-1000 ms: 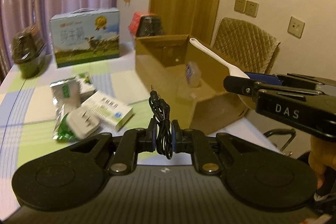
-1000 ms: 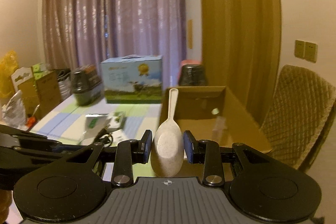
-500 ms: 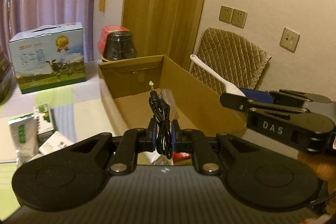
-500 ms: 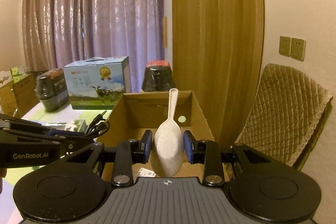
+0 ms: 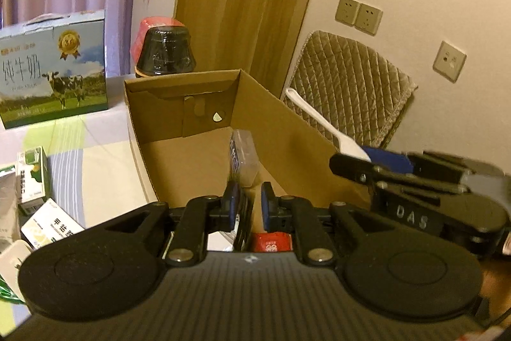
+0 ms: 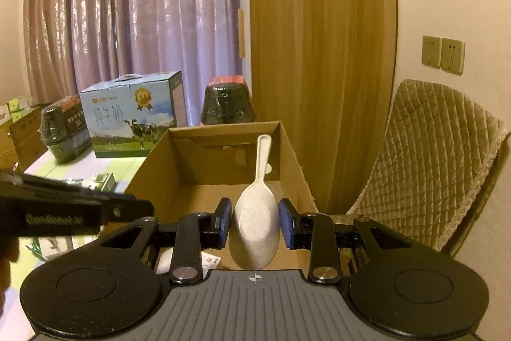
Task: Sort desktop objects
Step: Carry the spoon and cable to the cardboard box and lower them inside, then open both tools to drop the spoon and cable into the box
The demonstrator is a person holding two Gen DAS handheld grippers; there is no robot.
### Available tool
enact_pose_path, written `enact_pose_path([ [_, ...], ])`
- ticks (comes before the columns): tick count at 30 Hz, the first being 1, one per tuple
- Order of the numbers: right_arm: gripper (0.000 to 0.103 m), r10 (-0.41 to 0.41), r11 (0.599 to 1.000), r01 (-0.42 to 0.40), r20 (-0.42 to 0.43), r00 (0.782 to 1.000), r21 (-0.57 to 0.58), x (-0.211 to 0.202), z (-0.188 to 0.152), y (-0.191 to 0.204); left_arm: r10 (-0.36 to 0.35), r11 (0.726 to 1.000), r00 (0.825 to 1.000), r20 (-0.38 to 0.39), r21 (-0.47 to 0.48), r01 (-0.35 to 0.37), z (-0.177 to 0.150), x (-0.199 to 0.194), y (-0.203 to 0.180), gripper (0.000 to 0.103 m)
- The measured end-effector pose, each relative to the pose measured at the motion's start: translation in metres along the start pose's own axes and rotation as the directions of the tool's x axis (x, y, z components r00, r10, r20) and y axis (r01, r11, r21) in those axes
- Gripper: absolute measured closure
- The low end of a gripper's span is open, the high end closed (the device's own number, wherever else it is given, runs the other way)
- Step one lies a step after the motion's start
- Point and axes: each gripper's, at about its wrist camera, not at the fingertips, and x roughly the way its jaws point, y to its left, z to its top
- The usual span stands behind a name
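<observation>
My left gripper (image 5: 249, 200) hangs over the near end of the open cardboard box (image 5: 287, 120). Its jaws are opening, with a narrow gap and nothing pressed between the pads. A dark strip (image 5: 242, 226) low beside the left pad may be the black audio cable; I cannot tell. My right gripper (image 6: 254, 219) is shut on the bowl of a white speckled rice spoon (image 6: 255, 213), whose handle points into the cardboard box (image 6: 223, 127). In the left wrist view the right gripper (image 5: 338, 163) and the rice spoon (image 5: 314, 120) reach over the box's right wall.
Inside the box lie a clear plastic packet (image 5: 244, 155) and a red pack (image 5: 271, 242). A milk carton case (image 5: 54, 66) and a black jar (image 5: 166, 53) stand behind it. Small boxes (image 5: 32, 178) lie on the tablecloth at left. A quilted chair (image 5: 348, 91) is beyond the right wall.
Both grippers swung right and came over the box. The black cable that stood pinched in the left gripper is no longer up between its pads, which have parted slightly. The right keeps the spoon.
</observation>
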Motion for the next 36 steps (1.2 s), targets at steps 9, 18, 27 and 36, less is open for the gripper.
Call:
enact_pose_path([
  [9,0.074,0.015,1.0,-0.015,-0.002,1.0,-0.004,0.003,0.001,0.006,0.044,0.999,0.998,0.034,-0.01,-0.044,-0.008,-0.022,0.016,0.082],
  [18,0.071,0.027,1.0,-0.027,-0.03,0.999,0.006,0.002,-0.003,0.009,0.065,0.998,0.997,0.036,-0.025,-0.064,-0.02,-0.038,0.024,0.07],
  [27,0.047,0.034,0.999,-0.033,-0.025,0.999,0.015,-0.031,-0.014,0.021,0.105,0.994,0.992,0.063,-0.04,-0.103,-0.034,-0.065,0.031,0.037],
  [36,0.029,0.083,0.996,-0.083,0.002,0.997,0.038,-0.065,-0.014,0.052,0.185,0.982,0.981,0.064,-0.058,-0.181,-0.051,-0.108,0.044,0.016],
])
